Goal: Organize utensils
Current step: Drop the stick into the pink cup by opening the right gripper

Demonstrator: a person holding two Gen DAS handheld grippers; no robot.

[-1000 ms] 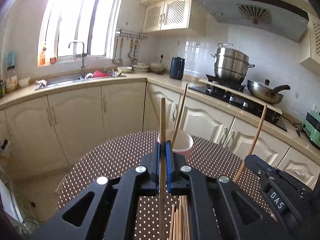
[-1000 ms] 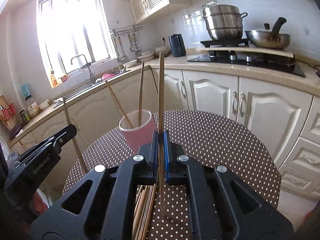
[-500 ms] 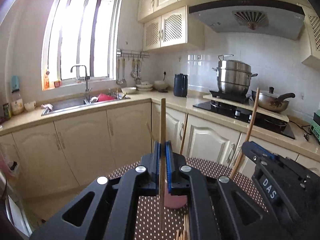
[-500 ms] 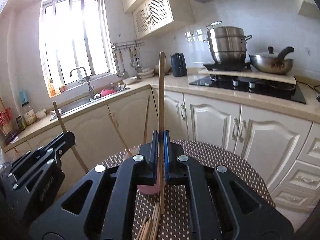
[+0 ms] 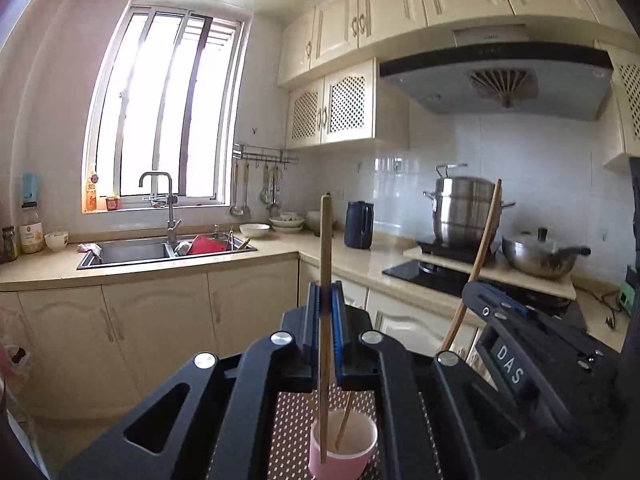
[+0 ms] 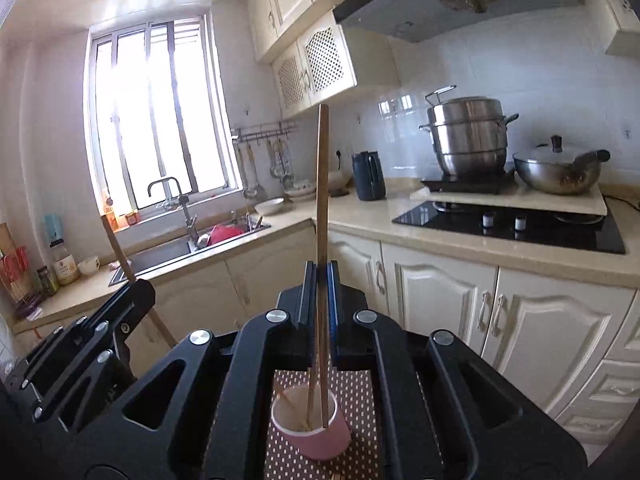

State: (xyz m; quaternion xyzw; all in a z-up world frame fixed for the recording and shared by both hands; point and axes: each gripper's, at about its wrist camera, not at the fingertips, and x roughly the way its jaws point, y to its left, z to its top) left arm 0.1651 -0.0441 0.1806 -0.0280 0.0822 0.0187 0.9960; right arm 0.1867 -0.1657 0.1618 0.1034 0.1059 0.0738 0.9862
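A pink cup (image 5: 343,454) stands on the brown polka-dot table (image 5: 296,420), holding two chopsticks (image 6: 294,406); it also shows in the right wrist view (image 6: 320,438). My left gripper (image 5: 325,304) is shut on an upright wooden chopstick (image 5: 325,248) whose lower tip hangs over the cup's near rim. My right gripper (image 6: 321,280) is shut on another upright chopstick (image 6: 322,184) with its lower tip inside the cup. Each gripper shows in the other's view, the right one (image 5: 520,356) and the left one (image 6: 80,352).
Kitchen counter runs behind with a sink (image 5: 160,248), black kettle (image 5: 359,225), steel steamer pot (image 5: 464,210) and wok (image 5: 540,254) on the hob. Cream cabinets (image 6: 440,304) stand just beyond the table. More chopsticks (image 6: 332,476) lie on the table near the cup.
Both grippers have risen and tilted up over the cup, each still gripping its chopstick. The cup now sits low between the jaws, below the chopstick tips.
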